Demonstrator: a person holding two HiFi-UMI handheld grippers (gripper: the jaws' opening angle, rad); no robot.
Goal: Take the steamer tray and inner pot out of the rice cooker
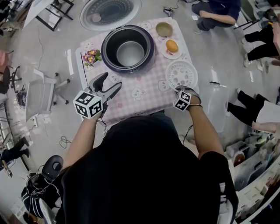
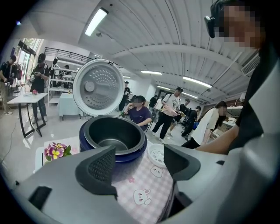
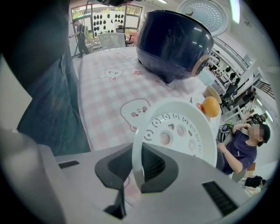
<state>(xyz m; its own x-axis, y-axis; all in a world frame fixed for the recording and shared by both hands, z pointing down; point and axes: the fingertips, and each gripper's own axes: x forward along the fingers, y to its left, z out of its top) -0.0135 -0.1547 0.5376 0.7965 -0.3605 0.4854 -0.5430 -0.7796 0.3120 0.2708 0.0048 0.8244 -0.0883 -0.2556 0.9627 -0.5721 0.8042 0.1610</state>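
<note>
The dark blue rice cooker (image 1: pixel 127 49) stands open at the back of the table, its lid (image 1: pixel 110 11) swung up. The grey inner pot (image 1: pixel 130 53) sits inside it. The white perforated steamer tray (image 1: pixel 181 73) is out of the cooker, low over the table's right side. My right gripper (image 1: pixel 182 89) is shut on its near rim. In the right gripper view the rim (image 3: pixel 136 153) stands pinched between the dark pads of that gripper (image 3: pixel 139 168). I cannot tell whether the tray touches the cloth. My left gripper (image 1: pixel 108 89) is open over the table's front left, holding nothing, and faces the cooker (image 2: pixel 113 139) from a short way off.
A pink checked cloth (image 1: pixel 140 94) covers the small table. An orange on a plate (image 1: pixel 172 46), a bowl (image 1: pixel 164 29) and a flower posy (image 1: pixel 92 57) stand around the cooker. A chair (image 1: pixel 41 94) is to the left. People sit and stand around.
</note>
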